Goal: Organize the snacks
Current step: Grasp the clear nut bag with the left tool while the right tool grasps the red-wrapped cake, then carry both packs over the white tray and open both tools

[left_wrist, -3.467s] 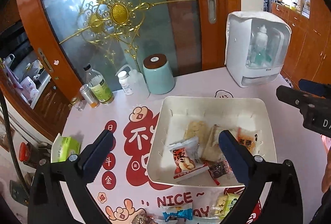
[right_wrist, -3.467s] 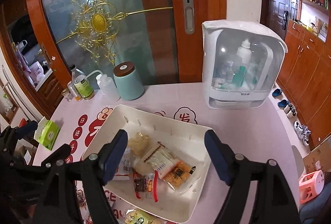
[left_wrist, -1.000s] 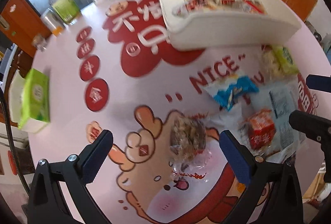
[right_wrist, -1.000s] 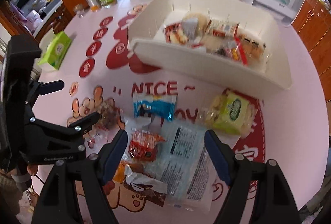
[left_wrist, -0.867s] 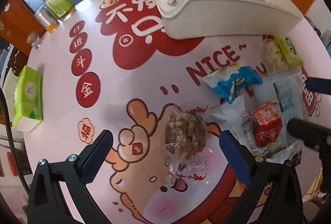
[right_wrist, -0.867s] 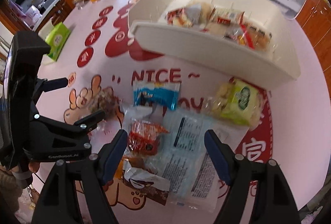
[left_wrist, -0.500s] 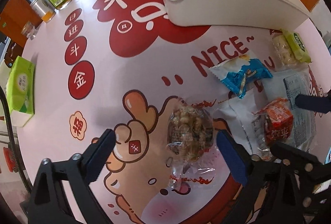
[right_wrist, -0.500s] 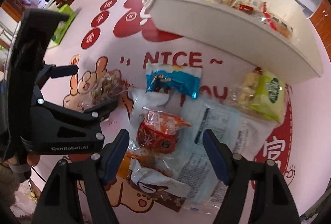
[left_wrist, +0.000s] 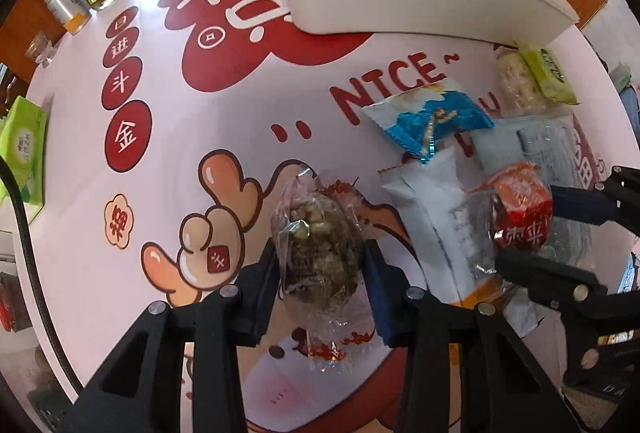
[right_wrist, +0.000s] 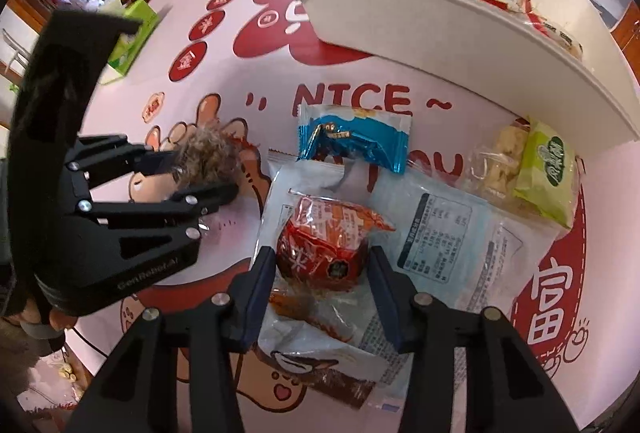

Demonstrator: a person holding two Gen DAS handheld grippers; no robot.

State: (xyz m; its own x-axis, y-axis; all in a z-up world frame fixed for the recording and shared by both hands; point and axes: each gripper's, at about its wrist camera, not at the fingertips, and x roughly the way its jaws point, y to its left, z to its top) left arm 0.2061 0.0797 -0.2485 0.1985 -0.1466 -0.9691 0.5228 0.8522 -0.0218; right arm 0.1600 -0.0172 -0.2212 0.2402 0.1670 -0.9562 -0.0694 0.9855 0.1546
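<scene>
Both grippers have dropped from above the white bin [right_wrist: 460,29] to the loose snacks, jaws just closing. Left gripper [left_wrist: 322,273] clamps the clear-wrapped brown snack [left_wrist: 320,253] on the near-left tablecloth [left_wrist: 180,137]; right gripper [right_wrist: 322,277] brackets the red snack packet [right_wrist: 324,245] atop the pale packets, contact unconfirmed

1. We see that the left gripper [left_wrist: 322,285] has a black frame with open triangular cut-outs and round silver screws.
2. Its fingers [left_wrist: 267,279] carry dark blue pads on the inner faces.
3. The right gripper [right_wrist: 322,287] has the same black frame, silver screws and blue pads.
4. From the right wrist view, the left body shows grey lettering, partly readable.
</scene>
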